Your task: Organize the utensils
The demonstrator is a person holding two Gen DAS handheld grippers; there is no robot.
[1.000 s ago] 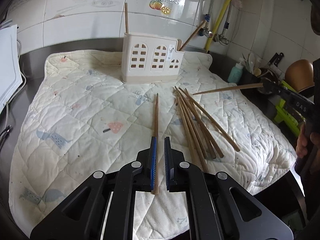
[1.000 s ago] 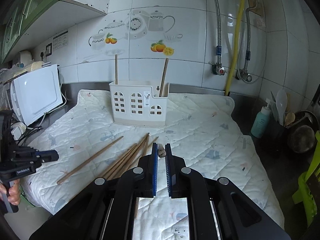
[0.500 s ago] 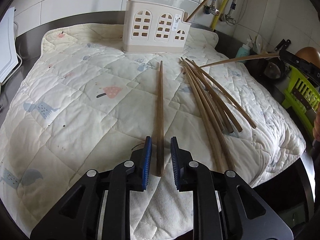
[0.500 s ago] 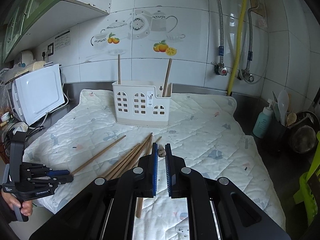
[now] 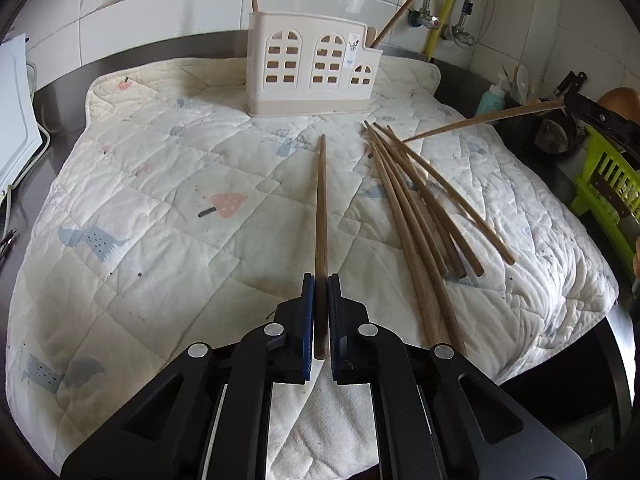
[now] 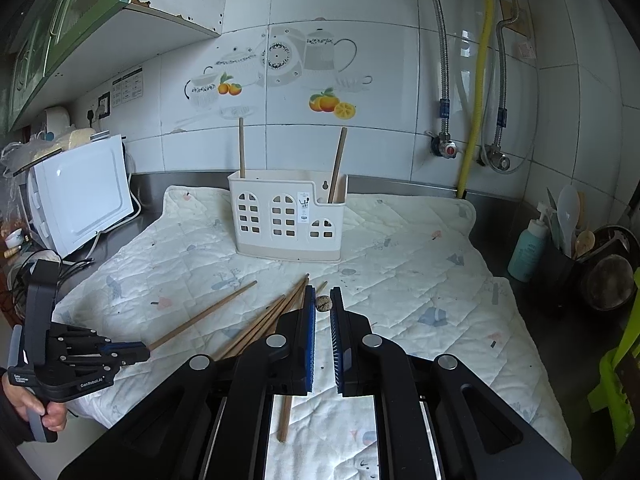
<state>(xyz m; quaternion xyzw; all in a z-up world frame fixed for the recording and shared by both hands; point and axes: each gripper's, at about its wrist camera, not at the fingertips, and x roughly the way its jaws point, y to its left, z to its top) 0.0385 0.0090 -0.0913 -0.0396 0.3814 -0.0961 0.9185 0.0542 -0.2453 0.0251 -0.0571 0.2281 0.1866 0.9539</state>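
A cream utensil holder (image 5: pixel 312 68) with arched windows stands at the back of the quilted mat and holds two brown chopsticks; it also shows in the right wrist view (image 6: pixel 288 216). My left gripper (image 5: pixel 321 280) is shut on the near end of a single chopstick (image 5: pixel 321 200) lying on the mat. Several loose chopsticks (image 5: pixel 420 208) lie to its right. My right gripper (image 6: pixel 322 300) is shut on one chopstick (image 5: pixel 480 120), which shows end-on between its pads (image 6: pixel 323 303). The left gripper shows at the left edge of the right wrist view (image 6: pixel 140 354).
The quilted mat (image 5: pixel 160 200) covers a steel counter. A white appliance (image 6: pixel 80 196) stands at the left. A teal bottle (image 6: pixel 528 250), pots and a utensil pot (image 6: pixel 612 280) stand at the right, with a green rack (image 5: pixel 608 184) nearby. Pipes run down the tiled wall.
My left gripper opened half a second ago and has closed again on the single chopstick on the mat. The right gripper keeps hold of its chopstick and has barely moved.
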